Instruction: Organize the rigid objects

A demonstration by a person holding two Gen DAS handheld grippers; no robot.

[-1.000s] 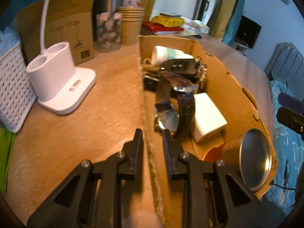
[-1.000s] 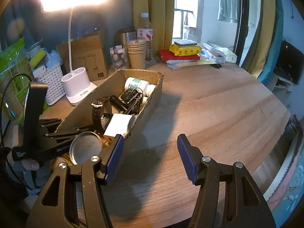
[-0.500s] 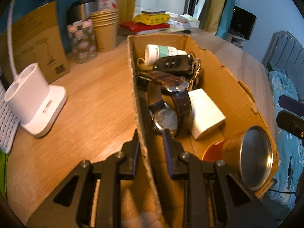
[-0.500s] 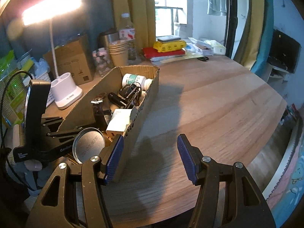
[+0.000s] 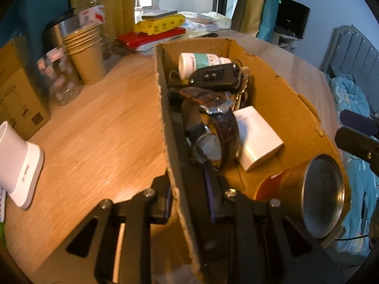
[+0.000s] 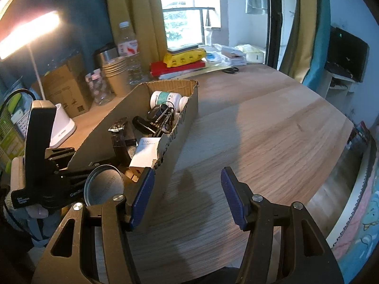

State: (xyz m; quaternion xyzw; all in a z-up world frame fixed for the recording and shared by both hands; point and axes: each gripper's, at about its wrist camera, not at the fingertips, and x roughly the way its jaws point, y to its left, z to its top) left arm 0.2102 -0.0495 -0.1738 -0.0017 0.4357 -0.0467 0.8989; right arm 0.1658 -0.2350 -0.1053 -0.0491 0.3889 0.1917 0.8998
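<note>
On the wooden table (image 6: 272, 127), a broad bare stretch lies right of the cardboard box (image 6: 187, 118), out to the rounded edge. The box's long axis runs from the grippers toward the window; clutter lines its far left. The left gripper (image 5: 188, 184) is clamped on the box's left wall. The right gripper (image 6: 187, 196) stands apart, empty, beside the right wall. Inside lie a tin can (image 5: 317, 196), white block (image 5: 258, 139), wristwatch (image 5: 213, 127), key fob (image 5: 213, 77) and pill bottle (image 5: 201, 62).
</note>
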